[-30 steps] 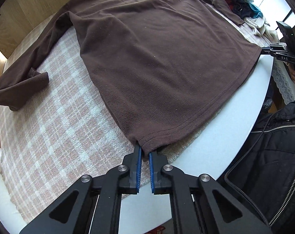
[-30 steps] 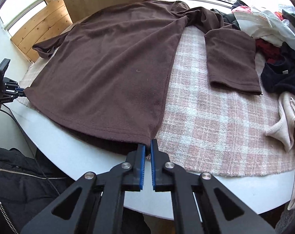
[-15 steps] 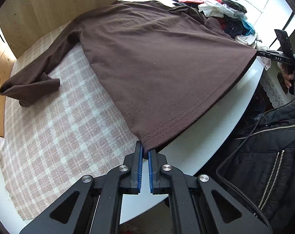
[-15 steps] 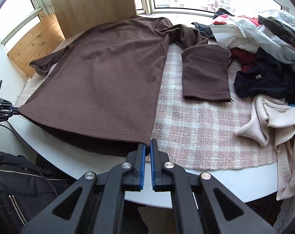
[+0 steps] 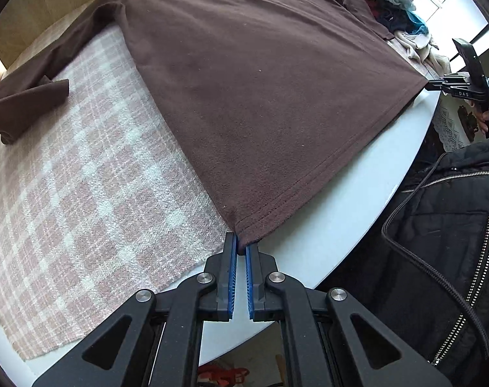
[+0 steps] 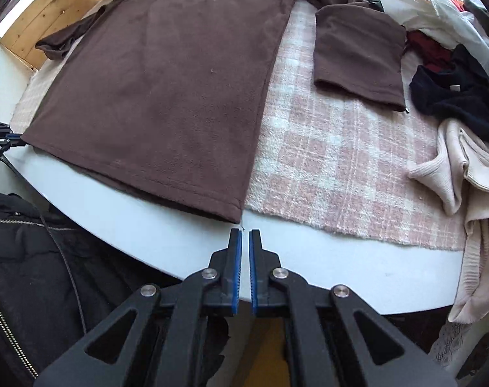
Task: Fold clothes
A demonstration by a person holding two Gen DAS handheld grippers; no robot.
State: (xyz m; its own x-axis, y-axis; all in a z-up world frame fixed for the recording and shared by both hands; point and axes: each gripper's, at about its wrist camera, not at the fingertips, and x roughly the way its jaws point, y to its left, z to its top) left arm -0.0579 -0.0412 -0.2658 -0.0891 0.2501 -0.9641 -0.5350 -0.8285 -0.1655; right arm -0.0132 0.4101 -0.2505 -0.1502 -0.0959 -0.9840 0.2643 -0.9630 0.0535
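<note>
A brown long-sleeved sweater (image 5: 260, 96) (image 6: 167, 90) is spread over a pink plaid cloth (image 5: 83, 193) on a round white table (image 5: 341, 200). My left gripper (image 5: 241, 248) is shut on one corner of its bottom hem, at the table's near edge. It shows at the far left of the right wrist view as the left gripper (image 6: 10, 136). My right gripper (image 6: 245, 235) is shut, with the other hem corner (image 6: 234, 214) lying just ahead of its tips. Only a thin thread reaches them. One sleeve (image 6: 357, 51) lies folded on the plaid cloth (image 6: 334, 161).
A heap of mixed clothes (image 6: 454, 96), with a cream knit (image 6: 463, 167) in front, fills the table's right side. The other sleeve (image 5: 25, 103) trails off to the left. The person's black zipped jacket (image 5: 438, 242) is close against the table's edge.
The right-hand hem corner was between the right gripper's tips and now lies on the table just in front of them. The sweater has sunk flatter. The left gripper keeps its grip.
</note>
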